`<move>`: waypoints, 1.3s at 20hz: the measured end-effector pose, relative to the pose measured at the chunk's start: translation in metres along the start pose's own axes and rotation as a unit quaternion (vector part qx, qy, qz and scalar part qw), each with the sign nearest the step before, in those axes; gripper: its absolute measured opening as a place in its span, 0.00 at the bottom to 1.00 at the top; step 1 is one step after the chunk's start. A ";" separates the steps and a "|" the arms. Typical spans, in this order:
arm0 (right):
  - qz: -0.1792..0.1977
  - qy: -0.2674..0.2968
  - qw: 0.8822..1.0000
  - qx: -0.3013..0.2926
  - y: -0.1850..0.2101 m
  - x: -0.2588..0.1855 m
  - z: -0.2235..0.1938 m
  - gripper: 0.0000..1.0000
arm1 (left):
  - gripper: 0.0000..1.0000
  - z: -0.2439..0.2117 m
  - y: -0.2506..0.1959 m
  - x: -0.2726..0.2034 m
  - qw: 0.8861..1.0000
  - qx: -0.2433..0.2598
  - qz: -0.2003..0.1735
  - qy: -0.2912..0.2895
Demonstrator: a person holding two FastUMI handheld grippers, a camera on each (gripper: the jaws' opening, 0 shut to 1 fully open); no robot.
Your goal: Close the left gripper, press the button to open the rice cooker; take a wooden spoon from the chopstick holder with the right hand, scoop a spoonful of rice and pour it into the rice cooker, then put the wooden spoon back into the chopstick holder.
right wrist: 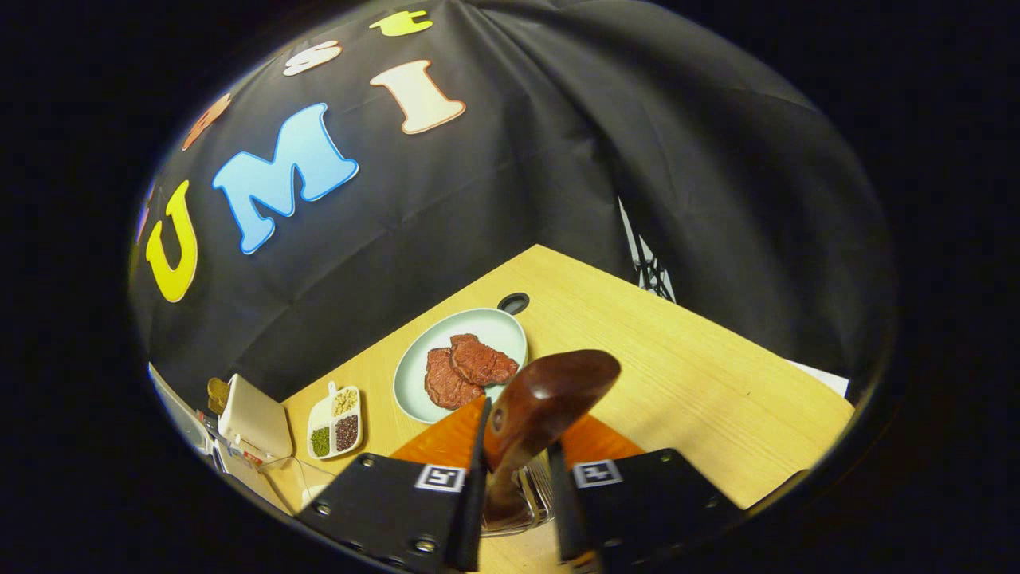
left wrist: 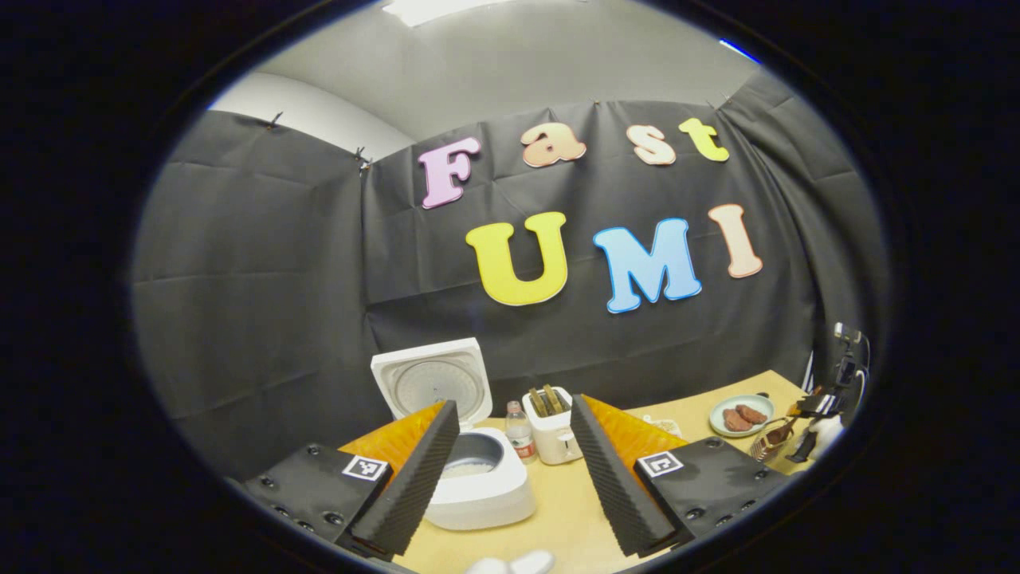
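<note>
Cooker lid's already up, left gripper hangs in front of it with fingers wide, and right gripper is clamped narrow on the spoon right above the holder, so I'd lift straight up before swinging toward the rice.

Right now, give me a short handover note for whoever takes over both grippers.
Left gripper: open, hovering before the white rice cooker, whose lid is up.
Right gripper: shut on the dark wooden spoon, over the wire chopstick holder. Pale green plate of meat beyond.
Done: cooker opened, spoon gripped.
Left: scoop rice, pour into cooker, return spoon.
</note>
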State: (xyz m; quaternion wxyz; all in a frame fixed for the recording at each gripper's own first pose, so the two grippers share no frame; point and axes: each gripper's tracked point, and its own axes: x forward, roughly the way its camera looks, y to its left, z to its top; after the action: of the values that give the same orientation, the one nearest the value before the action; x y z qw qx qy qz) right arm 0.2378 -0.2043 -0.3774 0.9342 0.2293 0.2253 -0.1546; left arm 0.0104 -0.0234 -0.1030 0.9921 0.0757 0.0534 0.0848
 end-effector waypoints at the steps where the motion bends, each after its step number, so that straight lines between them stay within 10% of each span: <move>1: -0.006 -0.006 1.000 -0.013 -0.002 -0.006 0.005 0.43 | 1.00 0.000 0.002 0.001 1.000 -0.002 0.001 0.000; 4: -0.017 -0.051 0.997 -0.052 0.000 -0.041 0.040 0.97 | 1.00 0.000 0.010 0.005 1.000 -0.010 0.002 -0.002; 15: 0.107 -0.210 0.940 -0.248 0.159 -0.250 0.111 0.98 | 0.96 0.017 0.085 0.060 0.998 -0.033 0.043 -0.009; 26: 0.225 -0.134 0.917 -0.300 0.252 -0.330 0.022 0.96 | 0.99 0.101 0.173 0.220 0.995 -0.066 0.070 -0.014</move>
State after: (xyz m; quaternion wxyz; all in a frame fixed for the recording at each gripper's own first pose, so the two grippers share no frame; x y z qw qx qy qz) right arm 0.0631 0.0592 -0.1071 0.9907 -0.0399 0.0760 0.1055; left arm 0.2107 0.1694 0.0034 0.9872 0.0147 0.0282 0.1564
